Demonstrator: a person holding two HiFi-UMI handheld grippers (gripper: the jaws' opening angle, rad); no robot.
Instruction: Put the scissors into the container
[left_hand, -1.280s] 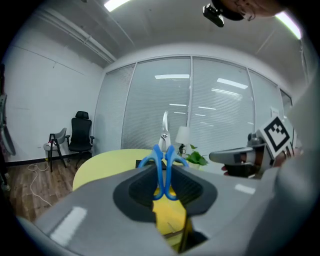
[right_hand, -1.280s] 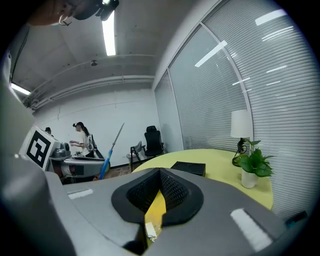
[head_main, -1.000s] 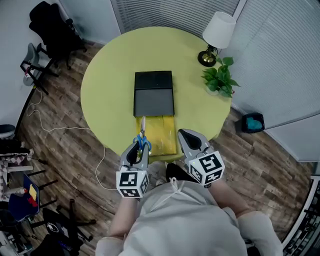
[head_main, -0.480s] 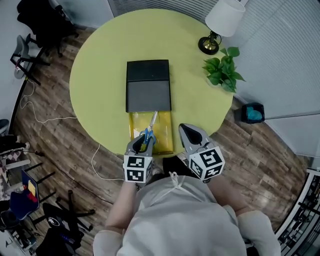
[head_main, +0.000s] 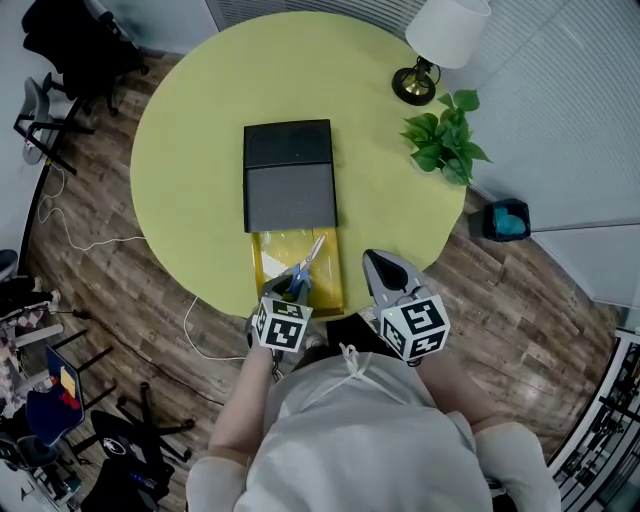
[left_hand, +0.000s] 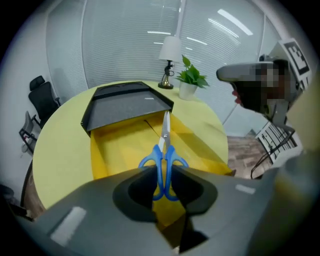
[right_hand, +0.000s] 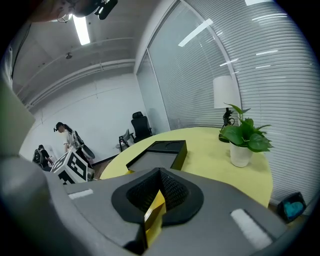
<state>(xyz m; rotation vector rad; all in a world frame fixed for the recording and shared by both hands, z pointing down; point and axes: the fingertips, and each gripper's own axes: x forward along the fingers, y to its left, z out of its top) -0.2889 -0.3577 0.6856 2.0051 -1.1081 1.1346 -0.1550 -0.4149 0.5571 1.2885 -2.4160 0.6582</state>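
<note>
Blue-handled scissors (head_main: 303, 270) hang over the yellow drawer (head_main: 268, 262) that is pulled out of the black container (head_main: 290, 175), blades pointing toward the container and tilted right. My left gripper (head_main: 285, 292) is shut on the handles. In the left gripper view the scissors (left_hand: 164, 155) stand between the jaws of the left gripper (left_hand: 162, 176), above the yellow drawer (left_hand: 115, 150). My right gripper (head_main: 380, 268) hovers at the table's near edge, right of the drawer. In its own view the right gripper (right_hand: 159, 192) is shut, holding nothing.
The round yellow-green table (head_main: 190, 130) carries a white-shaded lamp (head_main: 440, 40) and a potted plant (head_main: 442, 150) at the far right. On the wood floor lie a blue-lined bin (head_main: 507, 245), a white cable (head_main: 95, 240) and black chairs (head_main: 60, 50).
The left gripper has carried the scissors forward over the yellow drawer, and the blades now tilt to the right. The right gripper has kept its place.
</note>
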